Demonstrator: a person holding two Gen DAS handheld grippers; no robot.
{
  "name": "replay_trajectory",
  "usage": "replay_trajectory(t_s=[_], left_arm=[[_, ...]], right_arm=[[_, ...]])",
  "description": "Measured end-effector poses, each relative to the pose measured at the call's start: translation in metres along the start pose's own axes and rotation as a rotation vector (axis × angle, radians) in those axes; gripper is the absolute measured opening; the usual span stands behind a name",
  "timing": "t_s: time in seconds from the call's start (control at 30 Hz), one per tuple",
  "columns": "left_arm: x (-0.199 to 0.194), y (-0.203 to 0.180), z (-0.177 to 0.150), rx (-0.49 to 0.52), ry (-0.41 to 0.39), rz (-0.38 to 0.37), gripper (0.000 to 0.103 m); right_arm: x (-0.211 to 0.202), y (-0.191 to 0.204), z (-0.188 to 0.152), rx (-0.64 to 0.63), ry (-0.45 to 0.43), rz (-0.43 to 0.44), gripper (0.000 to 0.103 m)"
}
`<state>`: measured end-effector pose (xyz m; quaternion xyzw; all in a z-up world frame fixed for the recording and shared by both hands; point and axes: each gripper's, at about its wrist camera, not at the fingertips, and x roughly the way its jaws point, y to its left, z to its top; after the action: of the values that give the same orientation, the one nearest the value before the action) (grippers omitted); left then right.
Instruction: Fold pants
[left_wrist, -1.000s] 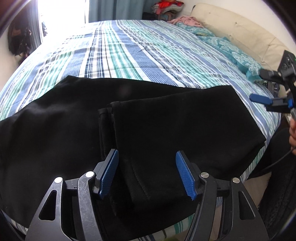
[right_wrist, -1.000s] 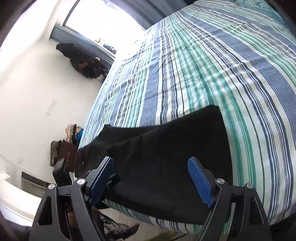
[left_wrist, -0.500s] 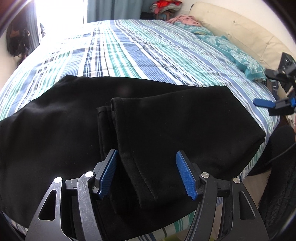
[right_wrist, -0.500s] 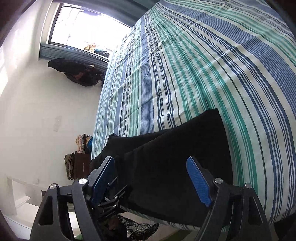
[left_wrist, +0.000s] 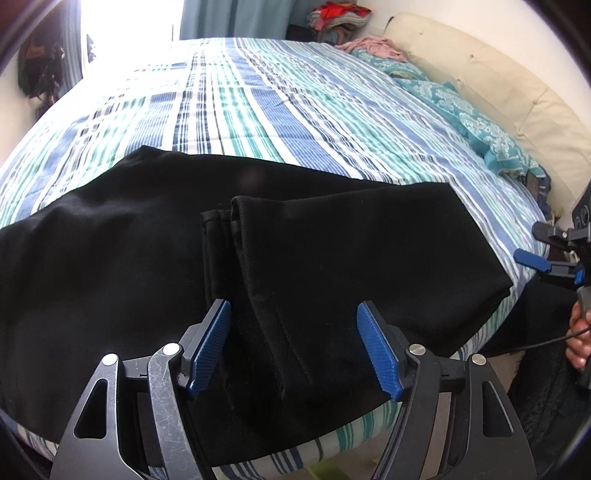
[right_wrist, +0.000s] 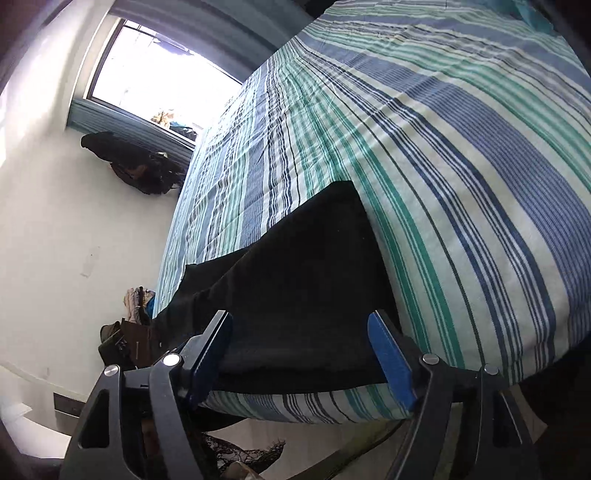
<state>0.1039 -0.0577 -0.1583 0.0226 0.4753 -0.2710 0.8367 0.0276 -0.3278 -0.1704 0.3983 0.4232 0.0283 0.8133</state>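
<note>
Pants (left_wrist: 332, 258): black, lying flat on the bed (left_wrist: 295, 122) at its near edge, folded over once so one end lies back on top of the rest.
Long axis: runs side to side along the near edge of the bed, crosswise to the left gripper's line of sight.
Fold: the folded edge is at the right end; the loose ends of the top layer stop about midway along, showing stacked hems (left_wrist: 221, 221).
Overhang: the nearest part of the pants droops slightly past the mattress edge.
Left gripper (left_wrist: 295, 347): above the near edge of the pants, jaws wide and just opened further; cloth shows in the gap between them but the blue pads (left_wrist: 210, 347) are not pressing on it.
Right gripper (right_wrist: 303, 354): at the folded right end of the pants (right_wrist: 303, 288), jaws wide though just narrowed a little; nothing held. It also shows at the right edge of the left wrist view (left_wrist: 546, 262), off the bed, with part of a hand (left_wrist: 578, 332).
Bed cover: blue, green and white stripes.
Pillow (left_wrist: 480, 133): teal patterned, against a cream headboard (left_wrist: 480, 70).
</note>
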Motion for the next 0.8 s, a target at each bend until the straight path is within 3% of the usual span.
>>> replay_trajectory(t_s=[0.17, 0.3, 0.6, 0.8], left_arm=[[-0.027, 0.029, 0.006, -0.121, -0.061, 0.008, 0.085], [-0.037, 0.064, 0.007, -0.249, -0.087, 0.038, 0.085], [-0.047, 0.112, -0.001, -0.423, -0.105, 0.082, 0.085], [-0.049, 0.121, -0.002, -0.452, -0.102, 0.103, 0.085]], right_arm=[[-0.011, 0.006, 0.0, -0.057, -0.079, -0.06, 0.076], [-0.006, 0.012, 0.0, -0.106, -0.071, -0.075, 0.076], [0.003, 0.019, -0.008, -0.156, -0.053, -0.079, 0.076], [0.005, 0.021, -0.01, -0.164, -0.044, -0.076, 0.076]])
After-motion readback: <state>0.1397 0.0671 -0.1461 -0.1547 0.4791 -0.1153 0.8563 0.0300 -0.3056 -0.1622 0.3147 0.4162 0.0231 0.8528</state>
